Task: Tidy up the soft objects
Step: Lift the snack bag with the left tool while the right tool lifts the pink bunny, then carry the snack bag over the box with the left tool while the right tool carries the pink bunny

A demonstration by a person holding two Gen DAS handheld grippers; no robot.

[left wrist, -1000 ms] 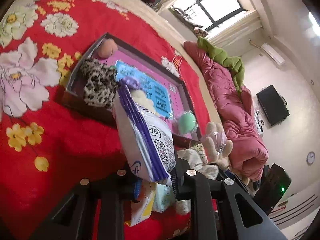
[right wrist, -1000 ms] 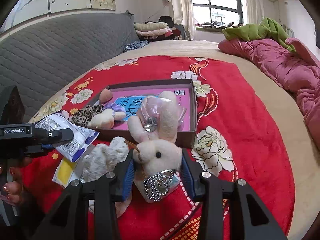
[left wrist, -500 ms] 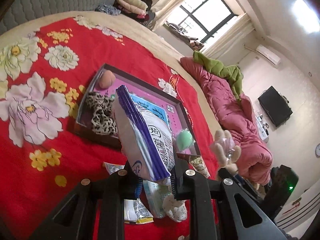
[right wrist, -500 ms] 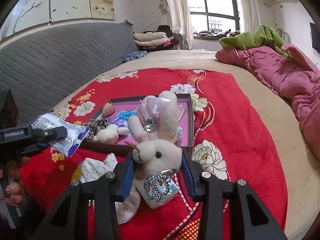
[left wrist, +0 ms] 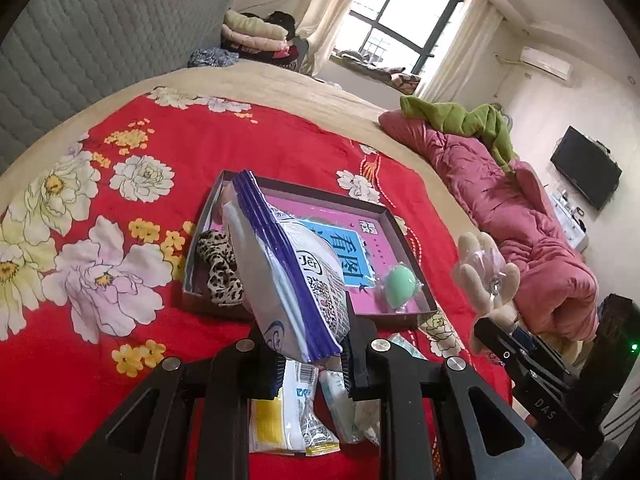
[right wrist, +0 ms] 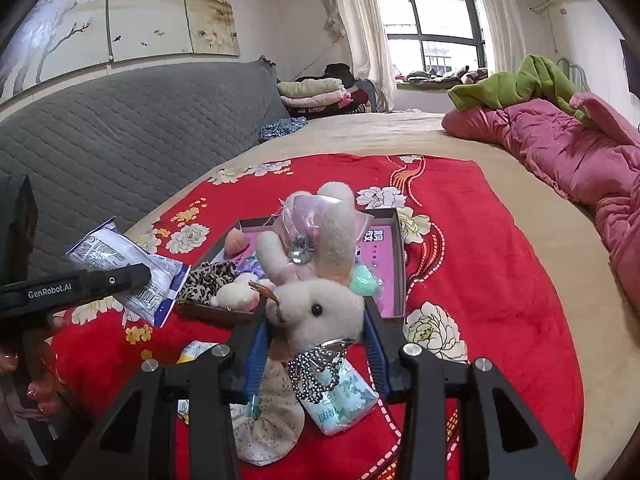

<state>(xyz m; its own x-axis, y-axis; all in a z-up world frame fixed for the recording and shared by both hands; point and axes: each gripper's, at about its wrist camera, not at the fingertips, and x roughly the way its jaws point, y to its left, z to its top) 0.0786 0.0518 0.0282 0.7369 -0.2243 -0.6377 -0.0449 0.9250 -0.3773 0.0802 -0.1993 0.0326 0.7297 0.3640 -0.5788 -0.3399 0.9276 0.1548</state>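
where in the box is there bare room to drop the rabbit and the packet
Free: the middle and far right of the box, between the leopard scrunchie and the green ball. Crowded: the left end, with scrunchie, peach ball and small plush. The rabbit and packet are gripped.

The bedspread (left wrist: 248, 148) is red, strewn with white, pale pink and yellow flowers, and on it the box (left wrist: 394, 216) has dark brown walls and a pink floor with a blue panel of dark characters. Inside lie a leopard-print scrunchie (left wrist: 218, 264), a mint-green ball (left wrist: 400, 278) and a peach-coloured ball (right wrist: 236, 242). The packet (left wrist: 288, 268) is white with purple edges and black print, the plush rabbit (right wrist: 316, 280) is cream with a black eye, and the quilt (right wrist: 560, 148) is rose pink under a green blanket (right wrist: 516, 84).
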